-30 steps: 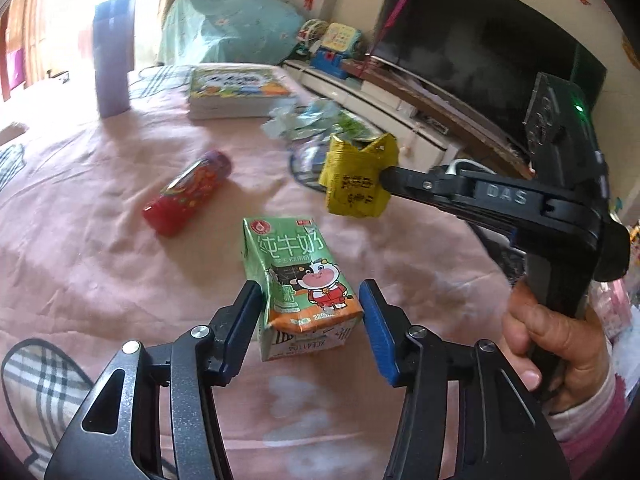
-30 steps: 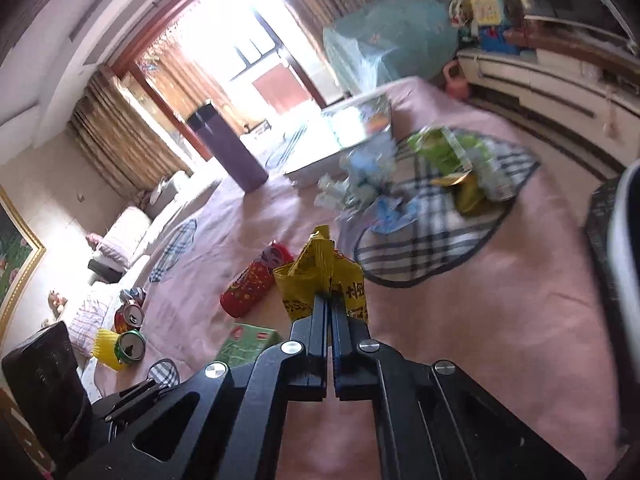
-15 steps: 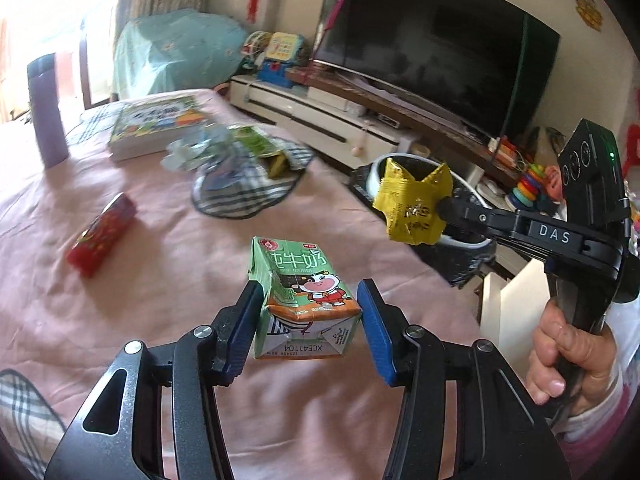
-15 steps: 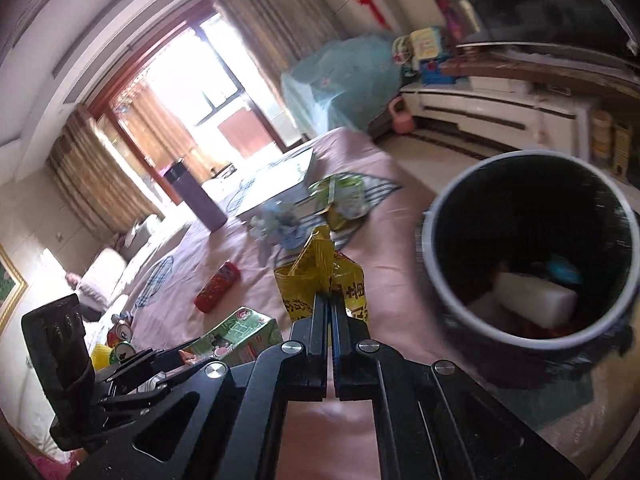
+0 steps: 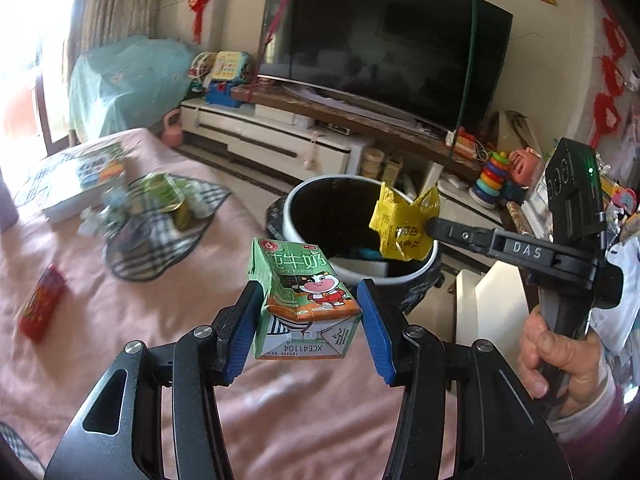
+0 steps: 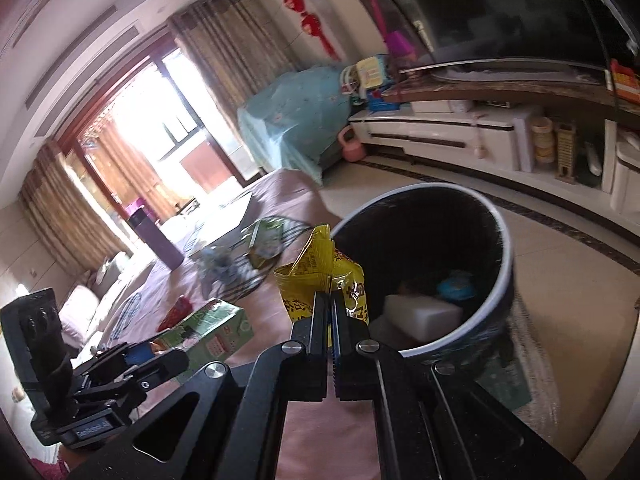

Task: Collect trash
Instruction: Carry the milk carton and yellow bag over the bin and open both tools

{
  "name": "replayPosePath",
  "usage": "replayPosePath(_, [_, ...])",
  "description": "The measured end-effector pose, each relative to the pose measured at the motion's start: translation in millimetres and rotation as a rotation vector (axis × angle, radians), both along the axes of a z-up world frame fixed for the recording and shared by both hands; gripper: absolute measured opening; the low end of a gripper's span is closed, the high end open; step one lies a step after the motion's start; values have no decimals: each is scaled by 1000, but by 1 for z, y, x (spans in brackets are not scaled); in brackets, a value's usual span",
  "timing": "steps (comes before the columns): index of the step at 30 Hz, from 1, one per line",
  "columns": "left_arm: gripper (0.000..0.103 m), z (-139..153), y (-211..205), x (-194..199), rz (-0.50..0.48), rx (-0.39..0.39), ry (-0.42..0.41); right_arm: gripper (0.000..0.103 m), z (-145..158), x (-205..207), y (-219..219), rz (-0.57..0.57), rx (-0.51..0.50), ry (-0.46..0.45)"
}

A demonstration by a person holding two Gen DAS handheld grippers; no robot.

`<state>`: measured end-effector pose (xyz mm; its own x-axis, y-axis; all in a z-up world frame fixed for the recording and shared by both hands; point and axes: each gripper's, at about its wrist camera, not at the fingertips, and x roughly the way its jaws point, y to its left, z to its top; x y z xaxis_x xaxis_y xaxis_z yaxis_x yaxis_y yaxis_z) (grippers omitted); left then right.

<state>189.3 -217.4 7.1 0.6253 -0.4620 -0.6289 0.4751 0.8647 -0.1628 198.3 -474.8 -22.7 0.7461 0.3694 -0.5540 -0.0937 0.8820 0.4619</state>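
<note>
My left gripper (image 5: 306, 328) is shut on a green milk carton (image 5: 302, 292) and holds it in the air near the table's edge. My right gripper (image 6: 331, 300) is shut on a crumpled yellow wrapper (image 6: 320, 276), which hangs over the near rim of a round black trash bin (image 5: 348, 276); the wrapper also shows in the left wrist view (image 5: 404, 224). The trash bin (image 6: 492, 216) stands on the floor beside the table and holds a white block and some blue trash. The carton also shows in the right wrist view (image 6: 208, 332).
The pink-clothed table (image 5: 120, 320) carries a red snack packet (image 5: 42, 304), a checked cloth with green wrappers (image 5: 168, 208), a book (image 5: 76, 176) and a purple flask (image 6: 154, 236). A TV (image 5: 380, 48) and low cabinet (image 5: 260, 136) stand behind the bin.
Both grippers have swung right from over the table toward the trash bin, carrying the carton and the wrapper. The bin now fills the middle of both views.
</note>
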Motion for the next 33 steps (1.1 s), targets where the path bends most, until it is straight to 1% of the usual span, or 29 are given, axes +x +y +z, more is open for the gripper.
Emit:
replayPosePath(7, [49, 3, -32, 23, -32, 10, -2, 1, -8, 11, -20, -33, -9, 21])
replayPosePath(14, [49, 2, -53, 41, -52, 21, -3, 1, -14, 26, -34, -59, -12, 42])
replayPosePath(26, [49, -13, -74, 59, -65, 43, 28, 2, -21, 44, -47, -74, -20, 72])
replayPosePath(33, [49, -18, -81, 70, -70, 41, 57, 2, -28, 50, -52, -81, -20, 99])
